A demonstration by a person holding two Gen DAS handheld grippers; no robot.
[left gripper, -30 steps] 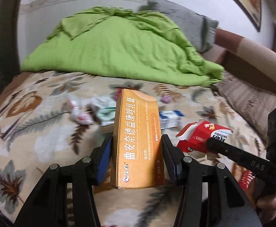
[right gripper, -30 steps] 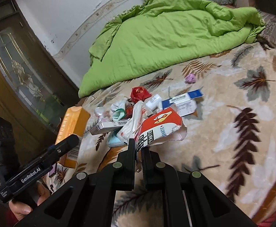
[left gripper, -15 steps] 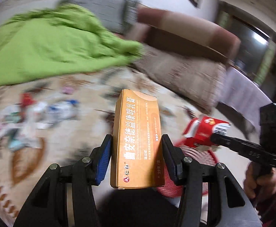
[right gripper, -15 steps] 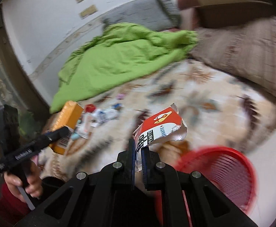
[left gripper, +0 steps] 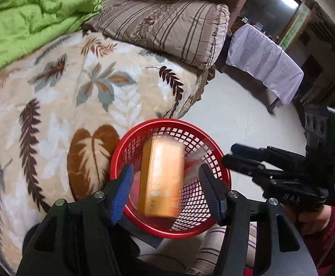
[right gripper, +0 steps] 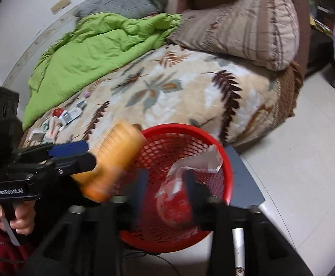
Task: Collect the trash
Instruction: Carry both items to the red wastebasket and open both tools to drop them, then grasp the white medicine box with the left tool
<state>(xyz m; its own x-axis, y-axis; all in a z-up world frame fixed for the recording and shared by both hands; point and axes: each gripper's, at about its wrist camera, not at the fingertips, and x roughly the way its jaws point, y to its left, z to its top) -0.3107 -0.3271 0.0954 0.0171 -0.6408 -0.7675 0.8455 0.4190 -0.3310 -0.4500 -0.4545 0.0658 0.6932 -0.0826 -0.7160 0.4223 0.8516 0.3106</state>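
**Both fingers releasing over the basket**

I see the left gripper (left gripper: 165,184) with its fingers (left gripper: 121,192) opening. The orange box (left gripper: 160,179) sits blurred between them, clear of both pads, above the red basket (left gripper: 213,226). I read it as released, not gripped.

I see the right gripper (right gripper: 165,187) with its fingers (right gripper: 196,192) also opening. The red wrapper (right gripper: 174,203), torn foil edge upward, lies between them inside the basket (right gripper: 228,172), and the pads do not press on it.

The basket stands on the floor (left gripper: 231,112), beyond both sets of fingertips, just beside the bed (left gripper: 59,115). More litter (right gripper: 61,119) remains on the bed, far ahead and left of the right fingers.
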